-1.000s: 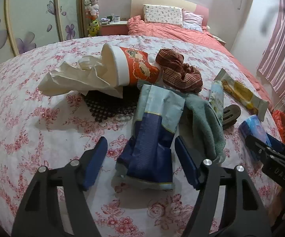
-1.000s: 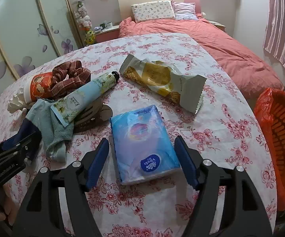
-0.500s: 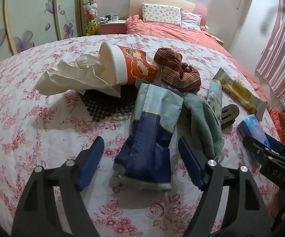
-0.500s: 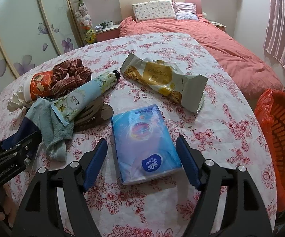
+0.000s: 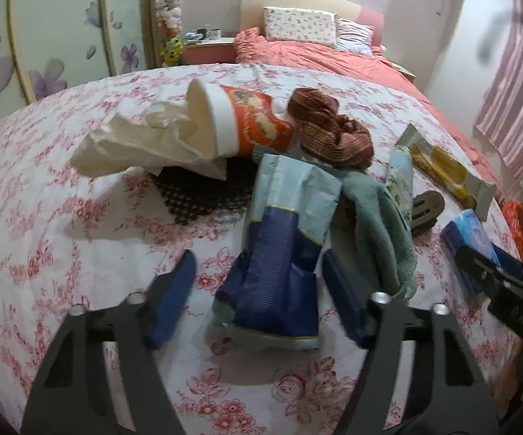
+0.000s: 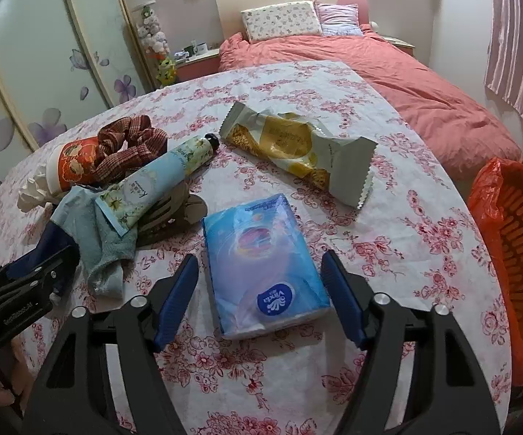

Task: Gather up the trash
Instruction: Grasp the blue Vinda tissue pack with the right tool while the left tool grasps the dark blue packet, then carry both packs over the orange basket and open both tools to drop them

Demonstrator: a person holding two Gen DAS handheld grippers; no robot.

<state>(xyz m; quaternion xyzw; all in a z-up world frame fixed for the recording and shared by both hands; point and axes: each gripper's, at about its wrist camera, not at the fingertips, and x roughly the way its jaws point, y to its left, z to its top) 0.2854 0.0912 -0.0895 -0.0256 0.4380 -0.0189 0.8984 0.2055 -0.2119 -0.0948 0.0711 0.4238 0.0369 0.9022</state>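
My left gripper [image 5: 258, 301] is open, its jaws on either side of the near end of a blue and pale blue wrapper [image 5: 283, 246] lying on the flowered table. Behind it lie a red and white paper cup [image 5: 239, 123] on its side and crumpled white paper [image 5: 138, 145]. My right gripper [image 6: 261, 297] is open around a blue tissue pack [image 6: 261, 261]. A yellow snack wrapper [image 6: 297, 148] lies beyond it. An orange bin [image 6: 518, 253] with an orange bag stands off the table's right edge.
A hand cream tube [image 6: 156, 185], a teal cloth [image 6: 105, 246], a brown scrunchie [image 6: 131, 145], a dark hair clip [image 6: 174, 214] and a dark mat [image 5: 200, 192] crowd the table's middle. A bed [image 6: 388, 69] stands behind. The left gripper shows in the right wrist view [image 6: 19, 290].
The left view has shifted slightly; the blue wrapper sits a little deeper between the left jaws. The right gripper has barely moved around the tissue pack.
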